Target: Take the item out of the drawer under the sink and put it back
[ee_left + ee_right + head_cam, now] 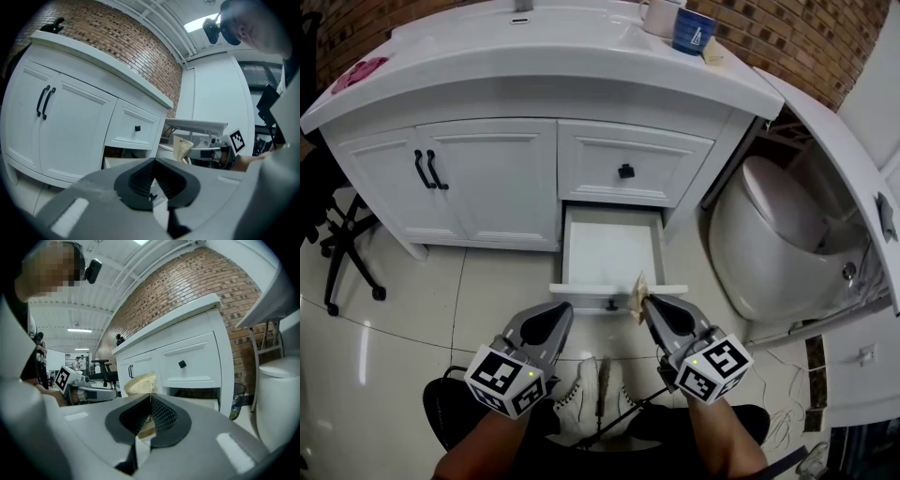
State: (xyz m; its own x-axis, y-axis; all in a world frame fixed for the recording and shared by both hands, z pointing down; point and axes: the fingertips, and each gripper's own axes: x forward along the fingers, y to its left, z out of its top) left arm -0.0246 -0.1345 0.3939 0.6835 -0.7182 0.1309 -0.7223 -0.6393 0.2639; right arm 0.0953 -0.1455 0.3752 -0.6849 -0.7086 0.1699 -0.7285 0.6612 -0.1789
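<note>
The lower drawer (609, 251) under the sink stands pulled out, its white inside bare. Just in front of its front panel, my right gripper (649, 302) is shut on a tan paper packet (638, 292) that sticks up from the jaws. In the right gripper view the packet (139, 382) rises above the closed jaws of that gripper (150, 397). My left gripper (565, 309) hovers beside it at the drawer's left front corner, shut with nothing in it. From the left gripper view (153, 161) the packet (182, 147) shows off to the right.
An upper drawer (625, 171) with a black knob is closed, as are the double cabinet doors (427, 169). A toilet (769, 234) stands close on the right. A blue cup (694, 30) sits on the countertop. An office chair (342, 244) is at left.
</note>
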